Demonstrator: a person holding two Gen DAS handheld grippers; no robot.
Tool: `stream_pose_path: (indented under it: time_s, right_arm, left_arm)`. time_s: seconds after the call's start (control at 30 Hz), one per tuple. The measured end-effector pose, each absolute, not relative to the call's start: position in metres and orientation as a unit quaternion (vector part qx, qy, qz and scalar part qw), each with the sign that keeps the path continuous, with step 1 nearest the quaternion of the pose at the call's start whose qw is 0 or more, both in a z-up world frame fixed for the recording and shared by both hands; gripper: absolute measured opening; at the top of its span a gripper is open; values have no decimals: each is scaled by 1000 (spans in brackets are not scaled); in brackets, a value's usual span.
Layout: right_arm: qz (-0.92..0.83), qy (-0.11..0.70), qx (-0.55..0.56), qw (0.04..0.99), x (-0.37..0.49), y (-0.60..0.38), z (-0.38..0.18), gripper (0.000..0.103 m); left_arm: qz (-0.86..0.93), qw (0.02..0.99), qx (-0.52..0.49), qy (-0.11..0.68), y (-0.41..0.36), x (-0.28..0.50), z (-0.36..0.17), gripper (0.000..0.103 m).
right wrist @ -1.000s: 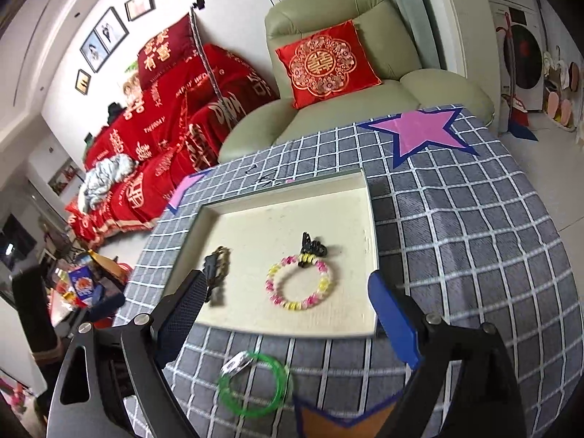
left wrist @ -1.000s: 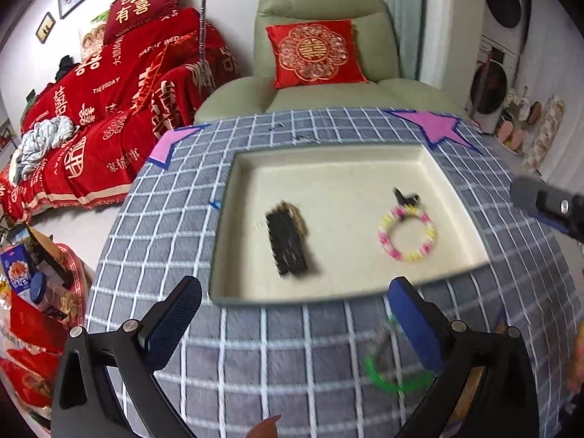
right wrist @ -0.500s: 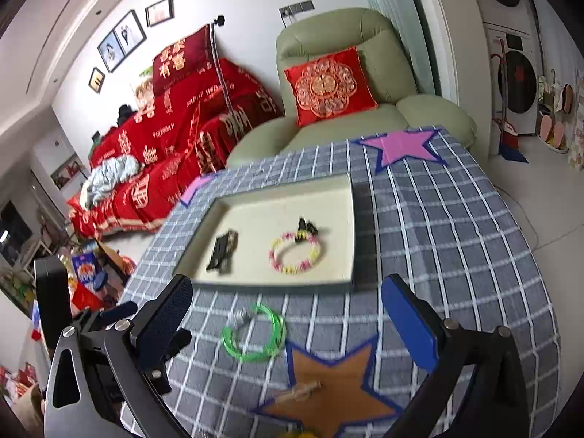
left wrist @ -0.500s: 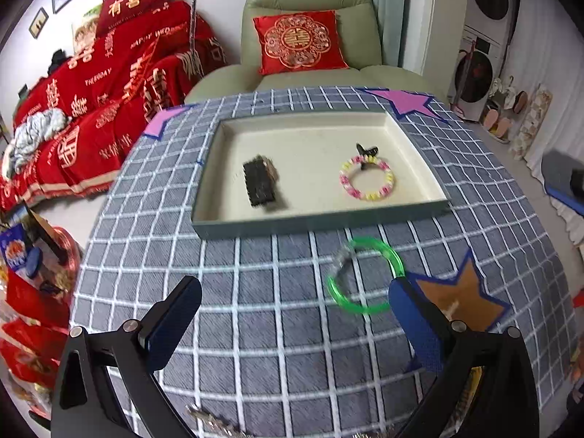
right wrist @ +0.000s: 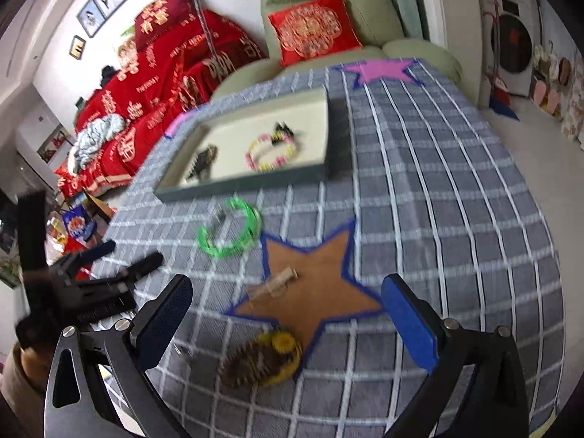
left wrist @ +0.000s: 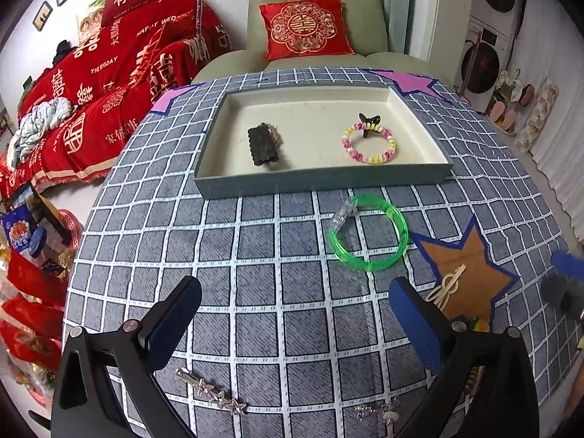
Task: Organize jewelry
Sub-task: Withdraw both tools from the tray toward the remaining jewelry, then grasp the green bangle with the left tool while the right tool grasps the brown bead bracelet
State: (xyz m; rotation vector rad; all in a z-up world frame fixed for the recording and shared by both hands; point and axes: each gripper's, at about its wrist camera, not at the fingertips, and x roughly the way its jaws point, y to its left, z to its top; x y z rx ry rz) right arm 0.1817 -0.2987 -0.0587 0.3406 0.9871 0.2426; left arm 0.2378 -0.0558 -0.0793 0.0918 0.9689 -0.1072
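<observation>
A grey-sided tray [left wrist: 321,179] [right wrist: 241,184] with a cream floor holds a dark hair comb [left wrist: 262,144], a pink-and-yellow bead bracelet [left wrist: 368,144] [right wrist: 272,153] and a small black clip [left wrist: 368,120]. A green bangle [left wrist: 368,233] [right wrist: 230,230] lies on the checked cloth in front of the tray. A pale hair clip [left wrist: 447,284] [right wrist: 272,284] lies on the brown star. A brown-and-yellow claw clip [right wrist: 261,359] lies near the right gripper. My left gripper [left wrist: 295,325] and right gripper [right wrist: 286,325] are both open, empty, above the cloth.
Two sparkly hair pins [left wrist: 210,392] [left wrist: 376,410] lie at the near table edge. A green armchair with a red cushion [left wrist: 306,29] stands beyond the table, a red-covered sofa [left wrist: 109,84] to the left, and bags [left wrist: 25,248] on the floor.
Both grippers have pulled back from the tray toward the near table edge, still open. The bangle, clips and pins have come into view.
</observation>
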Motion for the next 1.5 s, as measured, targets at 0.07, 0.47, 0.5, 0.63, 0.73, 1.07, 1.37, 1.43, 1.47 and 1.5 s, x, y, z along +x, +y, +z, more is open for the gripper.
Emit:
stream_pose_path:
  time_s: [0.07, 0.47, 0.5, 0.63, 0.73, 1.07, 1.37, 1.43, 1.47, 1.5]
  right_arm:
    - [113, 483, 163, 853, 173, -300, -67, 103]
    - [102, 508, 113, 848, 136, -288, -92, 103]
    - [109, 505, 110, 849, 134, -285, -91, 103]
    - [146, 480, 70, 862, 124, -263, -82, 101]
    - [171, 463, 34, 869, 118, -245, -78, 94]
    - [211, 441, -102, 866, 110, -200, -89, 66]
    - [216, 448, -170, 851, 108, -183, -102, 31]
    - [212, 447, -170, 852, 107, -184, -103, 14]
    - [210, 446, -168, 854, 107, -184, -101, 13]
    - [209, 443, -162, 857, 106, -186, -99, 13]
  left_arm:
    - [-51, 882, 44, 467, -55, 237, -84, 103]
    - [-56, 865, 33, 498, -64, 248, -112, 103]
    - [-57, 864, 33, 498, -64, 249, -112, 103]
    - [-59, 864, 37, 499, -69, 259, -115, 103]
    - [-60, 864, 33, 500, -70, 268, -116, 103]
    - [-88, 857, 34, 506, -81, 287, -124, 96]
    - [-109, 855, 53, 505, -100, 295, -123, 69]
    - [-108, 849, 55, 514, -101, 296, -128, 56]
    - [-109, 848, 56, 515, -102, 295, -129, 51]
    - [-110, 853, 58, 508, -102, 293, -129, 41]
